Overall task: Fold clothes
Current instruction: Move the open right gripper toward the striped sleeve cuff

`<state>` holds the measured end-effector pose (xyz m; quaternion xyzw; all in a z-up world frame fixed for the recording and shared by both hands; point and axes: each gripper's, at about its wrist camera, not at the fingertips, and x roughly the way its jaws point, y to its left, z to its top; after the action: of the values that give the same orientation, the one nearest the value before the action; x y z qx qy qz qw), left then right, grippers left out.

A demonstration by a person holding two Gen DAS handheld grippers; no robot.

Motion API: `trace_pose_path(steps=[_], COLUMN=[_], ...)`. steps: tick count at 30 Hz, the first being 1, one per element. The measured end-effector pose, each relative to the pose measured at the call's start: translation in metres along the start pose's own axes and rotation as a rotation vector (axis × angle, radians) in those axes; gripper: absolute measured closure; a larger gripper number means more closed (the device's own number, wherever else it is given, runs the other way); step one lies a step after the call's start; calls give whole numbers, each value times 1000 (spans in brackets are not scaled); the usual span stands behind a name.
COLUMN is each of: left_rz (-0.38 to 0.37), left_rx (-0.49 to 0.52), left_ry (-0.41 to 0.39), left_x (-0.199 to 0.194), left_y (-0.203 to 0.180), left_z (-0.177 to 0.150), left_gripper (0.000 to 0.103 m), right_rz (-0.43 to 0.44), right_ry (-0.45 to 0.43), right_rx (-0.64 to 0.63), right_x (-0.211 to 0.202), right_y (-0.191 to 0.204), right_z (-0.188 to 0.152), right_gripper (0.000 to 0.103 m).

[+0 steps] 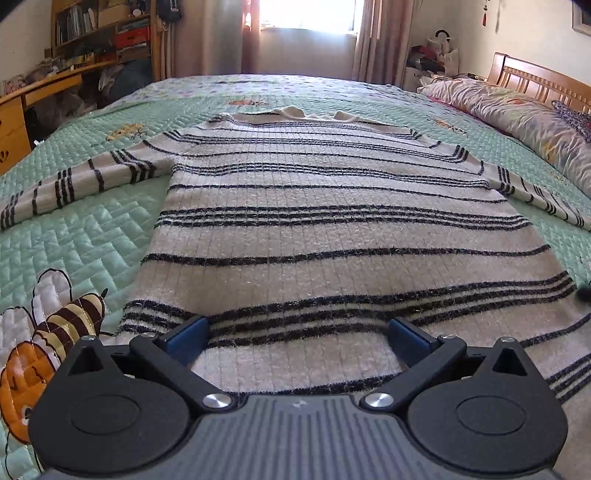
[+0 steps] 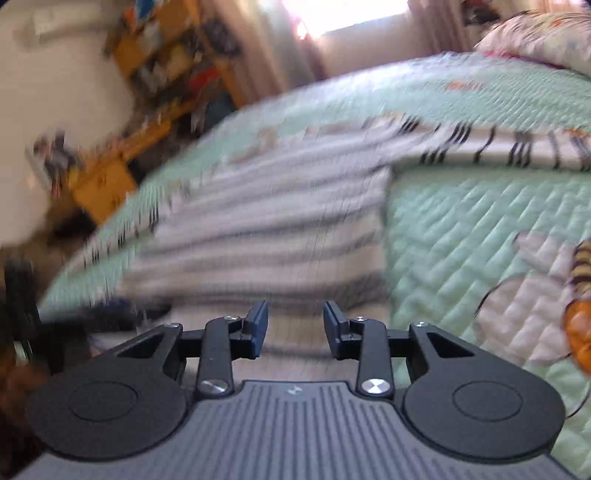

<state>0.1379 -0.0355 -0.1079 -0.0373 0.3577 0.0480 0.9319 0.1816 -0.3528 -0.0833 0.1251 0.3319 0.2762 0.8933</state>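
Green quilted bed (image 1: 92, 229) carrying a striped knit sweater (image 1: 332, 206), spread flat, both sleeves out to the sides. Left gripper (image 1: 297, 338) over the hem, fingers wide apart, holding nothing. Right gripper (image 2: 295, 326), view blurred, fingers partly apart, empty. Judged: no fold yet visible; a sleeve or hem grasp is needed.

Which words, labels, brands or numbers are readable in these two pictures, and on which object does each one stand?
No text can be read in either view.
left gripper: a small pale mark on its grey body, a logo and not letters.
right gripper: the same small mark, not readable.
bookshelf: book spines and boxes too small to read; blurred in the right wrist view.
sweater: only stripes, no label visible.
quilt: bee pictures, no words.
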Motion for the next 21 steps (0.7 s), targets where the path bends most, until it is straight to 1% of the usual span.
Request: trace_pose_path(steps=[2, 4, 6, 7, 9, 13, 16, 17, 19, 21], left_rz=[7, 5, 5, 6, 6, 1, 3, 3, 5, 9], left_rx=[7, 3, 3, 4, 8, 11, 13, 13, 15, 17], left_ry=[-3, 1, 2, 3, 5, -6, -3, -3, -2, 0], left_x=[1, -3, -3, -3, -2, -1, -1, -1, 0, 0], left_y=[-4, 1, 2, 2, 1, 1, 1, 2, 1, 1], left_z=[1, -3, -3, -3, -2, -3, -3, -3, -3, -3], left_gripper=[0, 0, 0, 0, 0, 0, 0, 0, 0, 0], right_rz=[-11, -5, 8, 1, -8, -42, -68, -77, -144, -202], right_ry=[-37, -47, -29, 22, 59, -125, -266, -313, -415, -475], right_rx=[24, 34, 14, 8, 34, 225, 370, 419, 588, 687], right_x=[1, 13, 31, 47, 67, 26, -5, -15, -39, -53], right_y=[-6, -9, -9, -12, -26, -69, -101, -112, -156, -197], right_z=[10, 17, 20, 20, 13, 20, 26, 28, 31, 36], right_gripper=[67, 67, 66, 66, 71, 69, 61, 56, 52, 49])
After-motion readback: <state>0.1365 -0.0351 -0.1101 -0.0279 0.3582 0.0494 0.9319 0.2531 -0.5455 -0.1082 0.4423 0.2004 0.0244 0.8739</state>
